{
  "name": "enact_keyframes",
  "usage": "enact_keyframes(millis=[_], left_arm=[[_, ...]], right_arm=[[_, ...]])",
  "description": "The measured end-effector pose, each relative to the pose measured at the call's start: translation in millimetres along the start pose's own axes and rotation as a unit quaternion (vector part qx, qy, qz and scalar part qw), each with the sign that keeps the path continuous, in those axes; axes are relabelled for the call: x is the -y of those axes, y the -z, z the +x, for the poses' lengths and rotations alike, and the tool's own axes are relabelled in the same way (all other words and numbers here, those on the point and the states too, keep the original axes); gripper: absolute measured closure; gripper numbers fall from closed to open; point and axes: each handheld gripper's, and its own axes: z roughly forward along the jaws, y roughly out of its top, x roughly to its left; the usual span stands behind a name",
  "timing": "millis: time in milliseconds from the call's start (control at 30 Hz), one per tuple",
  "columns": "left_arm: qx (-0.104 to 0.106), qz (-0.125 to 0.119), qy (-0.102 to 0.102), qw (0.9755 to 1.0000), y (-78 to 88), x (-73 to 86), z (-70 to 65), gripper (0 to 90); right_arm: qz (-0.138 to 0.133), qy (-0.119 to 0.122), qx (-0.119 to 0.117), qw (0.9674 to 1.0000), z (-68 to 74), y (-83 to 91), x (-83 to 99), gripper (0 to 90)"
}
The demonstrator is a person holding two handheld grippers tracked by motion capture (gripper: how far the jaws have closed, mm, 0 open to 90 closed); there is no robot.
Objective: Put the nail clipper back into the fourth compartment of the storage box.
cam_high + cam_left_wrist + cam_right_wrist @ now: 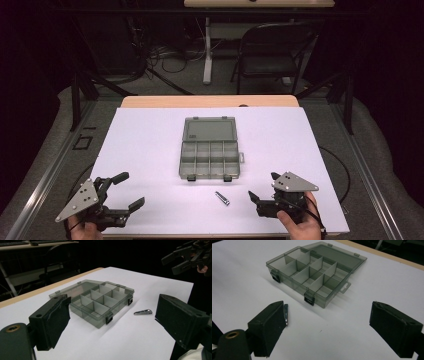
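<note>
Both wide open and empty — left gripper (128, 191), right gripper (261, 186); metal clip (222, 198) between, at 6 o'clock from open organizer box (209, 148).

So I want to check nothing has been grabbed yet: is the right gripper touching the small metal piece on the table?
Apart. In the high view, white table shows between the right gripper and the metal piece, which lies flat in front of the open organizer box. Its jaws stand open.

Smoky plastic, bright metal, matt white sheet.
The translucent grey plastic compartment box (209, 148) looks smooth and slightly glossy, with black plastic latches; the small silver metal clip (222, 198) gleams; the white table cover (145, 145) is matt like paper over a pale wooden tabletop edge (150, 101).
</note>
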Motion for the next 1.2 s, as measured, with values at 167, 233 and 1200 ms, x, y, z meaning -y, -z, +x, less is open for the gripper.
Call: enact_keyframes(millis=[167,233,1200], left_arm=[[0.0,0.001,0.002,1.0,0.0,0.2,0.5,11.8],[-0.003,0.002,0.001,1.0,0.2,0.2,0.3,11.8],[-0.001,0.024,0.012,0.9996,-3.7,3.1,4.2,0.3]], right_arm=[[0.023,0.004,-0.01,0.9997,2.1,-7.1,-6.7,11.2],[0.027,0.004,-0.012,0.9996,2.5,-8.4,-7.6,11.1],[0.117,0.039,-0.039,0.9916,16.3,-54.3,-28.6,13.8]])
